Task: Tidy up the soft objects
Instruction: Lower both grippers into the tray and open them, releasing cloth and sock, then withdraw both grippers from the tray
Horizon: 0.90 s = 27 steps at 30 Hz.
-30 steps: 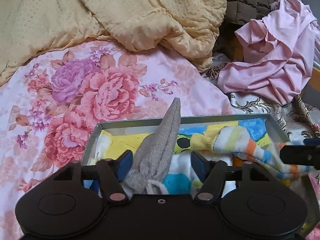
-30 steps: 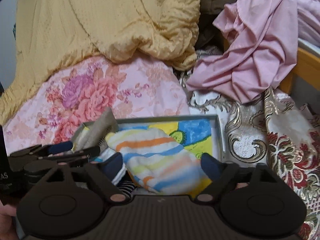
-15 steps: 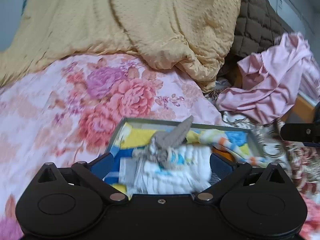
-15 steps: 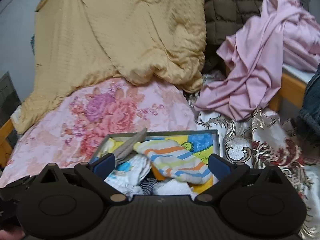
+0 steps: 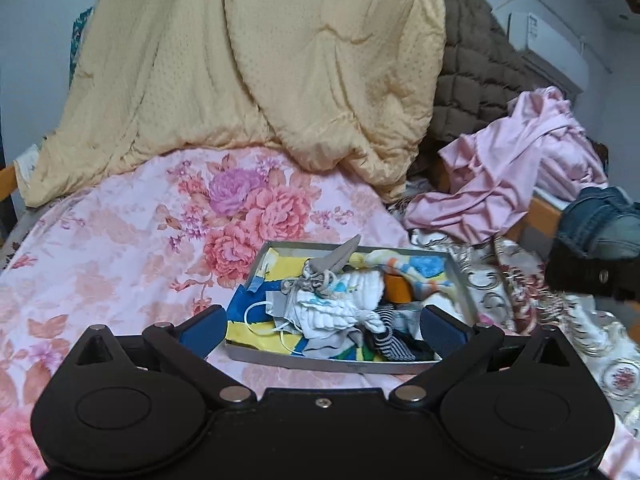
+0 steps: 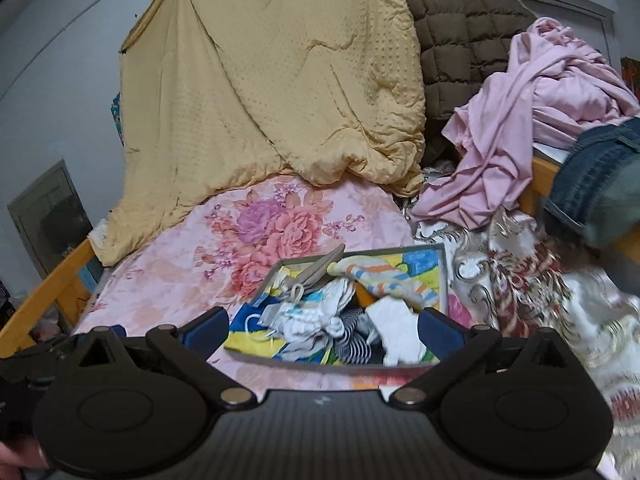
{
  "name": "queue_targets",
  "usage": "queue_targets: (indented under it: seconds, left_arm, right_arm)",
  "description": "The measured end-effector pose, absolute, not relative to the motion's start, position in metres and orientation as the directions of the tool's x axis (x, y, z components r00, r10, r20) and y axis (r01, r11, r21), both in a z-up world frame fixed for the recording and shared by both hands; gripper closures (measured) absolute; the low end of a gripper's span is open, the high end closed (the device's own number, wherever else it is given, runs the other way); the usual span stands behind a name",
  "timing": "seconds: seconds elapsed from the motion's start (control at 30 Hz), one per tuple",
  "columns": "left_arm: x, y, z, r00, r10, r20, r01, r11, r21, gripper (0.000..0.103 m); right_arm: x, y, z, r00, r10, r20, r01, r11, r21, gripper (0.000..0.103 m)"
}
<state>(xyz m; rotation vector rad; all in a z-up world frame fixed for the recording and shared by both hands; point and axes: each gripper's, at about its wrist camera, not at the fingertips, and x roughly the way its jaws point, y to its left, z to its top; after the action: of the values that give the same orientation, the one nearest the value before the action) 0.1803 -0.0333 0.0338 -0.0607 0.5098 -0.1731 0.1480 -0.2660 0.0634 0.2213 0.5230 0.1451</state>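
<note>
Grey metal tray, left wrist view: we see the tray [image 5: 460,280] lying on the flowered sheet [image 5: 120,264], heaped with socks [image 5: 340,300]; a grey sock [image 5: 340,258] pokes up over its far rim.
Risk, left wrist view: we judge that the heap stands above the walls, so a knock to the tray on this soft bedding could tip pieces out onto the sheet.
Tool, left wrist view: the left gripper [image 5: 324,326] has its jaws spread wide, with nothing between them and nothing touched; the tray lies beyond the fingertips.
Surroundings, left wrist view: a yellow quilt [image 5: 260,72] and a pink cloth [image 5: 516,168] lie behind the tray.
Tray, right wrist view: a striped sock [image 6: 384,278] drapes across the heap, and a white sock [image 6: 396,332] lies at the near right corner.
Risk, right wrist view: we judge that the white sock near the rim could slide over it.
Tool, right wrist view: the right gripper [image 6: 324,326] likewise stands fully apart and empty, clear of the socks.
</note>
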Motion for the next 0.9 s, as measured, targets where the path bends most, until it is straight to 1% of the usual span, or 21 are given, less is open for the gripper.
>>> queue_targets:
  seconds: [0.2,0.4,0.57,0.67,0.77,0.9]
  left_arm:
    - [0.134,-0.040,0.056,0.874,-0.189,-0.447,0.168,0.982,-0.086,0.001]
    - [0.089,-0.039,0.056,0.866,-0.177,-0.468,0.164,0.984,-0.069,0.001]
    - [0.048,-0.035,0.052,0.859,-0.162,-0.485,0.154,0.987,-0.057,0.001]
    - [0.031,-0.034,0.044,0.842,-0.157,-0.516,0.152,0.987,-0.053,0.001]
    - [0.022,-0.035,0.037,0.830,-0.145,-0.538,0.148,0.988,-0.037,0.001]
    - [0.017,-0.031,0.036,0.827,-0.147,-0.543,0.146,0.988,-0.046,0.001]
  right_arm:
    - [0.101,-0.272,0.076,0.866,0.185,-0.464,-0.072,0.966,0.250,0.000]
    - [0.059,-0.271,0.083,0.869,0.168,-0.466,-0.073,0.974,0.215,0.000]
    - [0.026,-0.260,0.071,0.835,0.165,-0.526,-0.063,0.977,0.206,0.000]
    - [0.011,-0.253,0.063,0.810,0.175,-0.560,-0.064,0.975,0.212,0.000]
    - [0.002,-0.248,0.058,0.795,0.179,-0.579,-0.074,0.977,0.201,0.000]
    - [-0.001,-0.244,0.056,0.788,0.177,-0.590,-0.070,0.977,0.199,0.000]
